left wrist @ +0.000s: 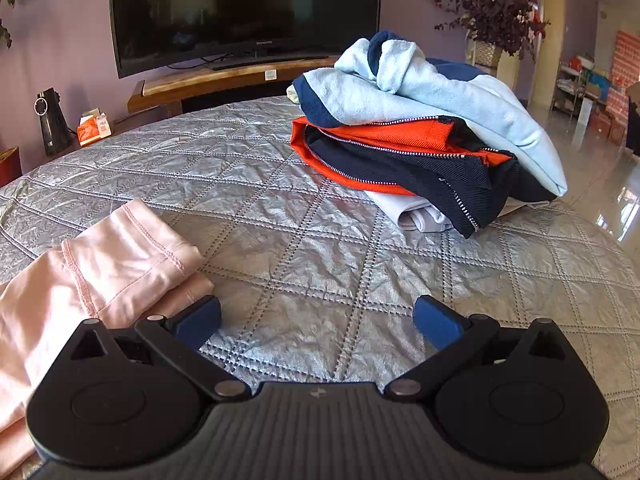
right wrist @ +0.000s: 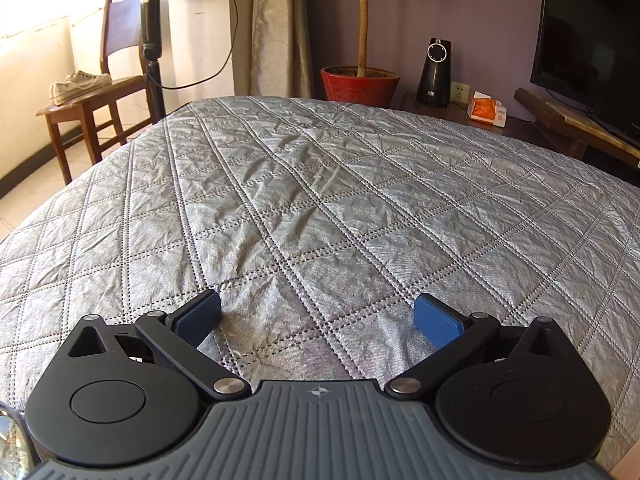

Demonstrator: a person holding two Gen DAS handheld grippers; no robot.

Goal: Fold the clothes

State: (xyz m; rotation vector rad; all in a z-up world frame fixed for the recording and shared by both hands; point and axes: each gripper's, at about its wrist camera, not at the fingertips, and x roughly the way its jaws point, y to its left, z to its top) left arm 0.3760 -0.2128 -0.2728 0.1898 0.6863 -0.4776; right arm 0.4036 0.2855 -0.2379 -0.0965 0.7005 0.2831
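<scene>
Left wrist view: the left gripper (left wrist: 318,320) hangs low over a silver quilted cover (left wrist: 260,208) on the table, its blue fingers (left wrist: 434,320) spread wide with nothing between them. A pink garment (left wrist: 100,268), partly folded with its stitched hems showing, lies on the cover at the lower left; its near edge runs just beside the left finger and under the gripper's body, though whether cloth and finger touch cannot be told. Farther off to the right sits a pile of clothes (left wrist: 420,128): a light-blue and navy top (left wrist: 440,96) lies crumpled on an orange and navy zip jacket (left wrist: 400,156), and a white piece (left wrist: 416,216) pokes out beneath them. The pile is well apart from the pink garment. Behind the table stands a TV (left wrist: 244,8) on a wooden stand (left wrist: 224,80), with a black speaker (left wrist: 50,120) and an orange tissue pack (left wrist: 93,127) to the left. A dried plant (left wrist: 492,8) stands at the right.

Right wrist view: the right gripper (right wrist: 318,318) also hovers low over the cover (right wrist: 320,184), fingers (right wrist: 436,320) wide apart and empty. No clothing lies in this stretch of the table. Past the far edge are a wooden chair (right wrist: 100,96) with white sneakers (right wrist: 78,85) on its seat, a standing fan (right wrist: 152,32), a curtain (right wrist: 276,28), a red pot (right wrist: 358,85) holding a thin trunk, the speaker (right wrist: 435,72), the tissue pack (right wrist: 486,109) and the edge of the TV (right wrist: 592,48).
</scene>
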